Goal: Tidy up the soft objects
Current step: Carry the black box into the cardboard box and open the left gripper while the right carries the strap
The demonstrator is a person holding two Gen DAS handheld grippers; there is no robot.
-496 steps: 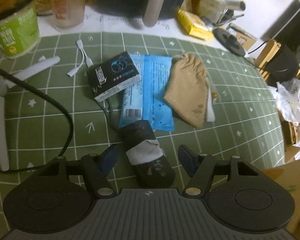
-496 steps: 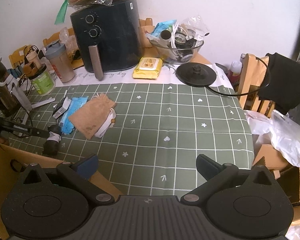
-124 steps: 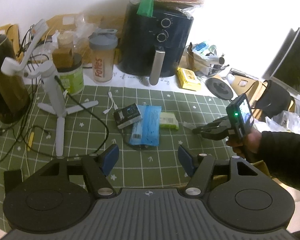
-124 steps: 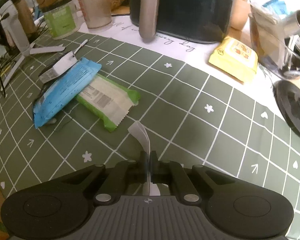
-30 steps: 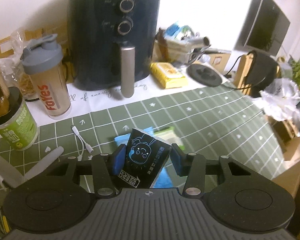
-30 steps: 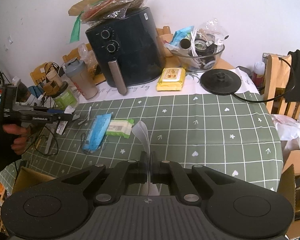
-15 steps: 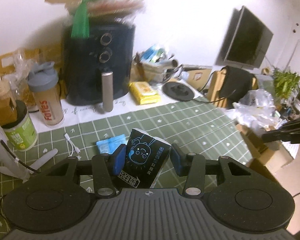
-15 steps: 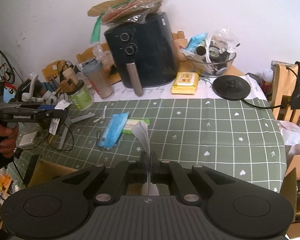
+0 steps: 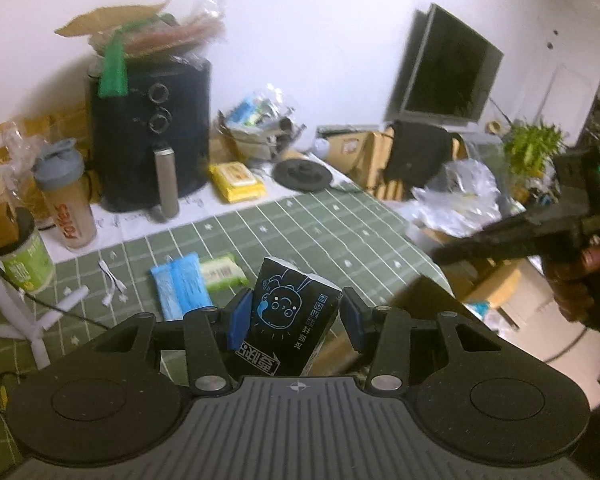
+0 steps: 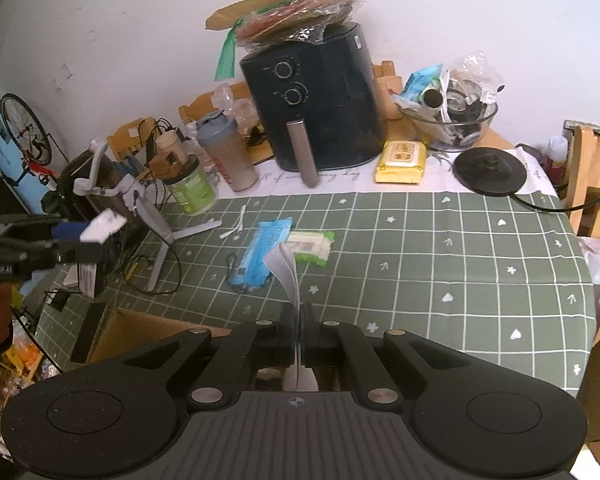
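Right, L gripper (image 9: 294, 316) is up off the surface (image 9: 340, 220) w/ its blue fingers (image 9: 238, 316) clamped on a black tissue pack (image 9: 292, 320), cartoon face on the front, pack tilted a bit between them. In the R wrist view the same gripper (image 10: 66, 240) sits far left, beyond the surface's left edge, pack seen end-on.

R gripper (image 10: 297, 336) has its fingers pinched tight on a thin grey strip (image 10: 288, 272) that curls up out of the tips; it hangs past the near edge of the green checked cloth. A hand (image 9: 580, 280) holds it at the right of the L view.

Still on the cloth: blue pack (image 10: 260, 252) and green-white pack (image 10: 310, 246), touching, side by side, mid-left. Yellow pack (image 10: 400, 162) lies further back, just beside the air fryer (image 10: 316, 100). Open cardboard box (image 10: 140, 330) sits below the near-left edge.
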